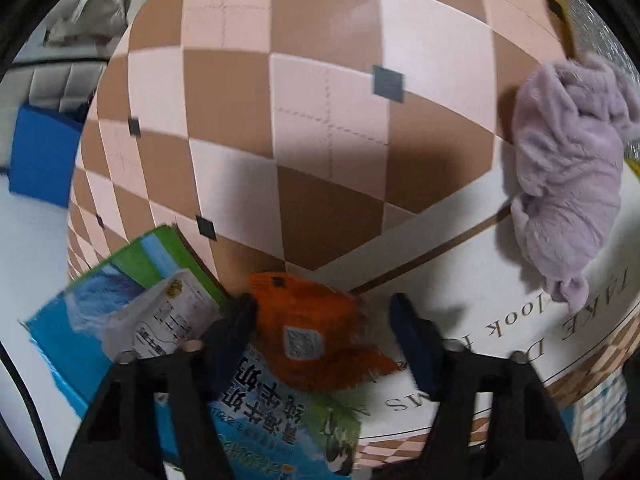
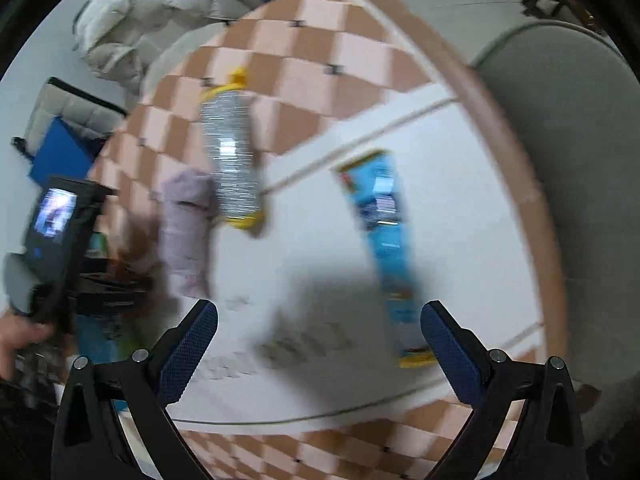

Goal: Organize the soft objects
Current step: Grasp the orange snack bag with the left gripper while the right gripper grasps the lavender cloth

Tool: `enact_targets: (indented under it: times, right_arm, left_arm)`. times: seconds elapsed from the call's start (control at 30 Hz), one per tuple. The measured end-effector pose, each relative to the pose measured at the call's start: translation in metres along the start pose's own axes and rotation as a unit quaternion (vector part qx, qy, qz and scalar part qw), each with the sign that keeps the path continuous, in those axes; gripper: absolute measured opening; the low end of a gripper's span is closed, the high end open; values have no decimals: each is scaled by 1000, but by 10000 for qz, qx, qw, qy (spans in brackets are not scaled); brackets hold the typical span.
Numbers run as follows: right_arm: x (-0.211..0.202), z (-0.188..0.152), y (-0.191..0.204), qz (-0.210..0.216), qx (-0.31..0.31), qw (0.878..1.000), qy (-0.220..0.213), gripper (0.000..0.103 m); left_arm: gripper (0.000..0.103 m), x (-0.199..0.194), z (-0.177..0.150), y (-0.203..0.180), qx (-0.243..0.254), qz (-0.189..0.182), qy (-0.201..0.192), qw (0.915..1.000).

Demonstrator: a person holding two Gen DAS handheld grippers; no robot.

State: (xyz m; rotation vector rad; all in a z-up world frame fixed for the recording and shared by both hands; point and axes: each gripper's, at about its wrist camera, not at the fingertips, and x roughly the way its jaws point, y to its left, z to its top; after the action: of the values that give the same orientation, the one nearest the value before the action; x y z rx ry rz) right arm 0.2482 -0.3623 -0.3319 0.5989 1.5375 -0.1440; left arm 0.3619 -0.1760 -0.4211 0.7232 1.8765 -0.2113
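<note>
A round mat with a brown-and-pink checkered pattern [image 1: 328,128] is covering the floor, its white centre panel printed with lettering. A green-and-blue printed book [image 1: 256,412] is lying at its edge, with a small white printed packet [image 1: 168,316] resting on top. A clear plastic bottle with yellow ends [image 2: 232,148] is lying on the mat, well apart from a long blue snack packet [image 2: 386,248]. A flat blue cushion [image 1: 42,156] is sitting off the mat, and a puffy cream-coloured quilted jacket [image 2: 160,8] is lying beyond it.
</note>
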Motion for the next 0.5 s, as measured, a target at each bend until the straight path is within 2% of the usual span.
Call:
enact_targets:
  times: [0.17,0.2,0.23,0.37,0.47,0.5]
  right_arm:
    - [28,19,46,535,127,9984,148,94]
    - [34,22,52,593,165,9979,210,87]
    - [43,27,59,637,209,9973,312,82]
    - [71,37,74,664,347,9957,544,79]
    - [83,40,80,752,404,9943,646,71]
    - [88,41,85,752,376,9940,703,62]
  left_arm:
    - [53,-3,-4,14,-533,-866,-48,9948]
    - [53,-3,-6,17,-646,-988,-74,9930]
    - [53,-4,-7,19,-721,-1043,-103,9919]
    - [52,-4,-11,24,-884,-1127,-182,9895]
    - [52,-3,-16,33,-914,-1161,-239,9887]
    - [52,-4,-18,34,-922,-1165,-264,9886]
